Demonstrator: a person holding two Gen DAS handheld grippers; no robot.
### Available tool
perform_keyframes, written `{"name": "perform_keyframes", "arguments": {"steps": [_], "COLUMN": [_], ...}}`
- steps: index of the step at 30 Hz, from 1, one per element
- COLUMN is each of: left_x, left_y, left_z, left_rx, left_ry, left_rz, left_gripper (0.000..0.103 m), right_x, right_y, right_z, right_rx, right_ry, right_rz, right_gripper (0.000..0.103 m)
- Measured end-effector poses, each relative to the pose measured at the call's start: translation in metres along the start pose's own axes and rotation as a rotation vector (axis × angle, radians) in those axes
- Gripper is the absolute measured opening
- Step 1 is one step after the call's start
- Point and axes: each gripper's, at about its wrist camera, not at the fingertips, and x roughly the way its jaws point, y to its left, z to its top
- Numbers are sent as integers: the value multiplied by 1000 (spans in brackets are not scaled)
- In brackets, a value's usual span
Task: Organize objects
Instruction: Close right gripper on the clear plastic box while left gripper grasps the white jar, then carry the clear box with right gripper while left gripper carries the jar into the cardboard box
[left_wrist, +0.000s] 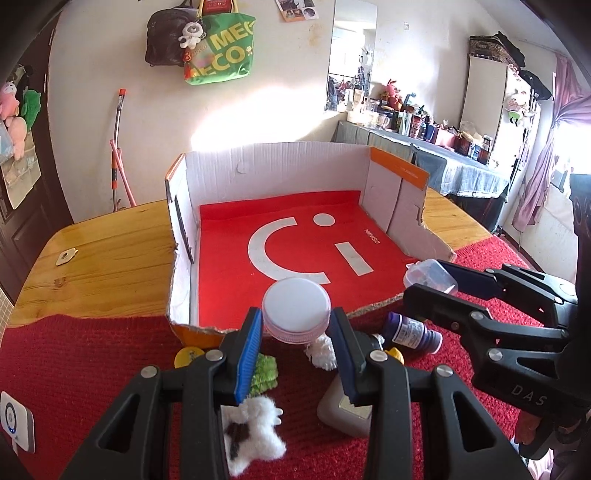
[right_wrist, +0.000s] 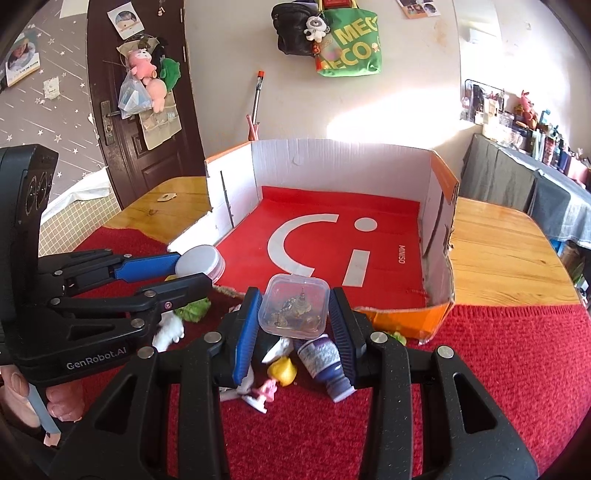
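- The left gripper pinches a round white-lidded jar between its blue pads, at lower centre of the left wrist view; in the right wrist view the same jar shows at middle left
- The right gripper is pressed onto a small clear plastic case with little trinkets inside, held at centre of its own view
- Both held things sit just at the torn front edge of the open cardboard box, whose red floor lies straight ahead, toward the upper middle of each frame
- The jar's flat lid faces up and tilts slightly forward; the case is held flat, lid up
- Neither hand looks clearly nearer; both are level and point into the box, the right one crossing in from the right edge of the left view
- My reading: each only needs a short push forward, then a release
- Loose on the red cloth below the fingers: a purple bottle, a yellow cap and a white plush toy
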Motion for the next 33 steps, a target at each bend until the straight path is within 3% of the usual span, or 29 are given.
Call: {"name": "perform_keyframes", "arguments": {"steps": [33], "left_x": [84], "left_y": [27], "left_z": [46], "left_rx": [-10], "left_ry": [153], "left_rz": [-18], "left_gripper": [39], "right_x": [80], "right_y": [-39], "right_z": [46], "right_rx": [67], "right_ry": [157], "right_rz": [41], "right_gripper": [36]}}
